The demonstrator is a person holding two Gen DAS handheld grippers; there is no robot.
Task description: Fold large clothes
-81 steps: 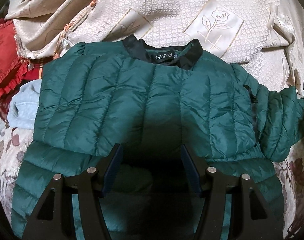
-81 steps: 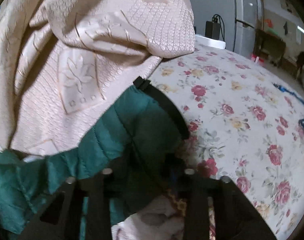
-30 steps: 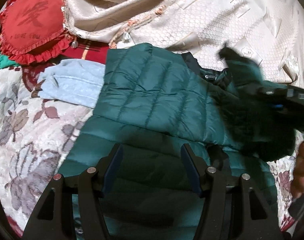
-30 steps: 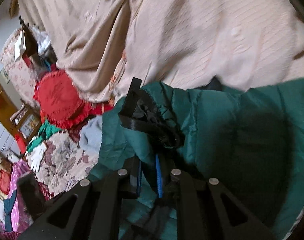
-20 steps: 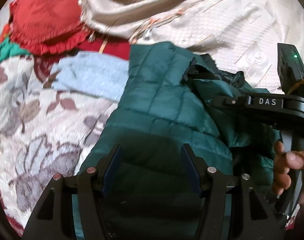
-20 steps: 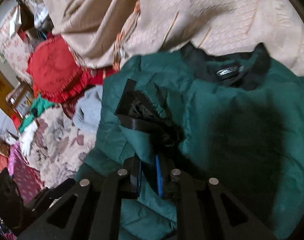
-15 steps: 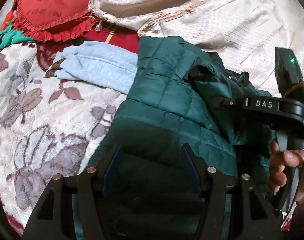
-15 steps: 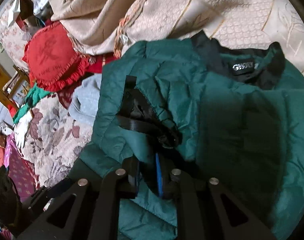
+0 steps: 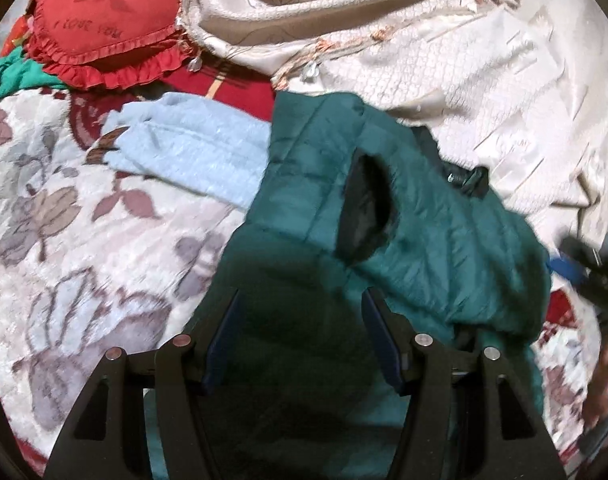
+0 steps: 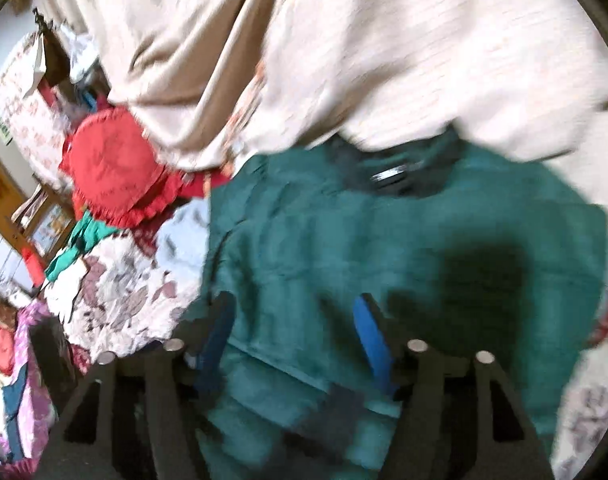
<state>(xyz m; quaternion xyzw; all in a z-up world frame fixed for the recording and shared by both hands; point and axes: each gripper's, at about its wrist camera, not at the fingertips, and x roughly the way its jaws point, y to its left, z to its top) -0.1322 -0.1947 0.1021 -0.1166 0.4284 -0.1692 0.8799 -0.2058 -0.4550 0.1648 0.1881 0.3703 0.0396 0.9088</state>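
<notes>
A dark green puffer jacket lies on the bed with its black collar at the far side. One sleeve is folded across its body, and the black cuff faces up. My left gripper hovers open over the jacket's near hem, with nothing pressed between its pads. My right gripper is blurred, and its jaws are opening above the jacket; only fabric lies below them, none is pinched. In the left wrist view the right gripper sits at the right edge, clear of the sleeve.
A beige embroidered bedspread is heaped behind the jacket. A red heart cushion lies at the far left, and a light blue cloth touches the jacket's left edge. The floral quilt spreads out to the left. A hand shows at the right edge.
The right gripper let go of the black sleeve cuff, opened its jaws and drew back to the right. The sleeve now rests across the jacket. The left gripper drifted a little sideways.
</notes>
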